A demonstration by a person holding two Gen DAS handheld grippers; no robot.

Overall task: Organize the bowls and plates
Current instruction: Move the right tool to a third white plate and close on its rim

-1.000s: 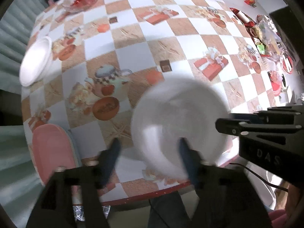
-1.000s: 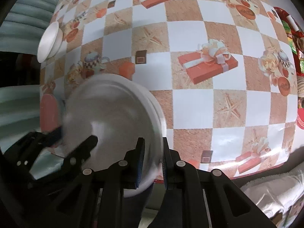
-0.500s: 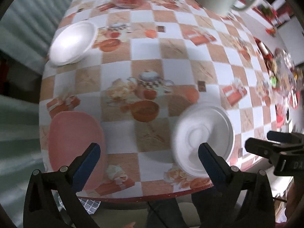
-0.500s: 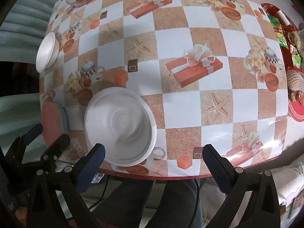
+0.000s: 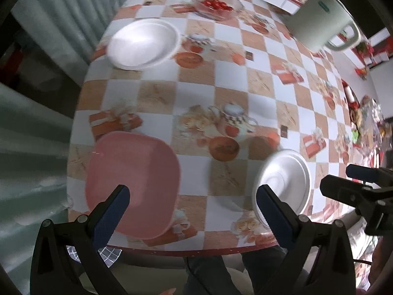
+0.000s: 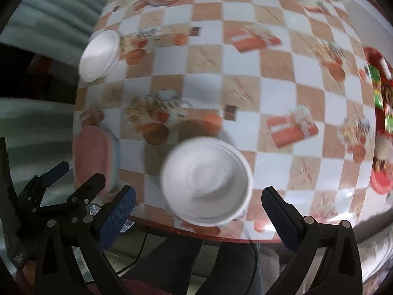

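Note:
A white foam bowl (image 6: 207,180) sits near the table's front edge, between my right gripper's open fingers; it also shows in the left wrist view (image 5: 285,184). A pink plate (image 5: 132,184) lies at the front left, also in the right wrist view (image 6: 92,156). A second white bowl (image 5: 143,44) sits at the far left, also in the right wrist view (image 6: 99,55). My left gripper (image 5: 192,216) is open and empty above the front edge. My right gripper (image 6: 200,216) is open and empty, just short of the bowl.
The table carries a checked orange and white cloth (image 5: 221,103). A glass bowl of red fruit (image 5: 216,6) and a large white pot (image 5: 319,19) stand at the far side. Red packets and clutter (image 6: 380,113) lie at the right edge.
Both grippers opened and let the white bowl down on the table, then drew back and up. The left view has swung left toward the pink plate.

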